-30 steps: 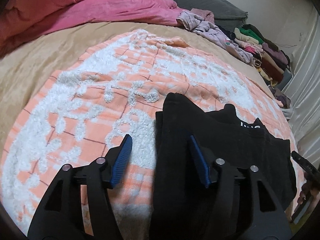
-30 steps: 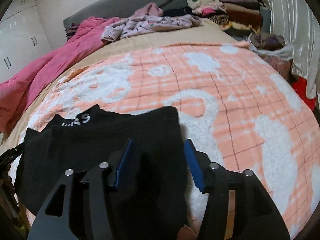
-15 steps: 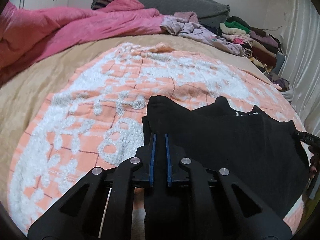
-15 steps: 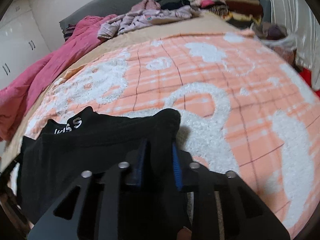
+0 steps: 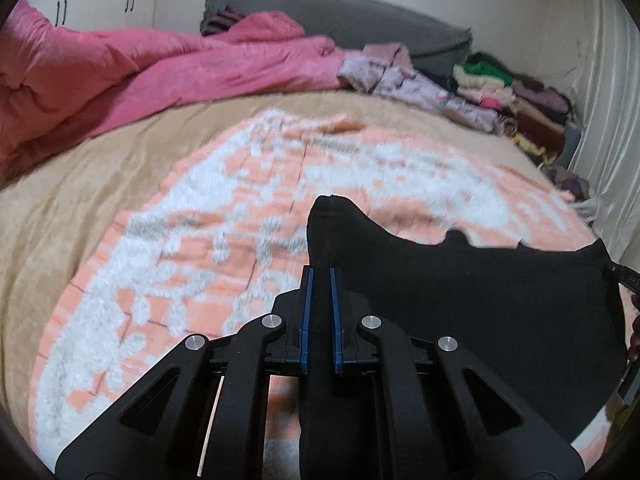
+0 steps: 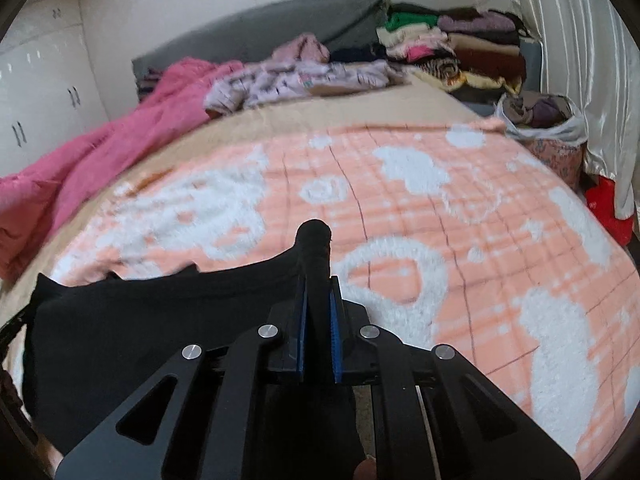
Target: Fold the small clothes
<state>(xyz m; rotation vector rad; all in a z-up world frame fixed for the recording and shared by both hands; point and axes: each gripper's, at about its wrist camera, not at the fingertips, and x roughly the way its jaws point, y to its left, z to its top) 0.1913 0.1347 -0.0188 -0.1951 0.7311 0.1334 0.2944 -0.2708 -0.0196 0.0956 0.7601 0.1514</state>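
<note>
Left gripper [image 5: 319, 280] pinches garment [image 5: 480, 300] corner at 12 o'clock, right gripper [image 6: 318, 286] clamps opposite corner – fabric spans between over blanket [image 6: 440, 220] – likely ready for fold.

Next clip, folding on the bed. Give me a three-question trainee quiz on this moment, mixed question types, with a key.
1. True or false: both grippers are shut on the black garment.
2. Which part does the left gripper pinch? A) the middle B) a corner at its edge C) nothing
3. Fill in: the garment lies on an orange and white ____.

Key:
1. True; the right gripper pinches the opposite corner.
2. B
3. blanket
</note>
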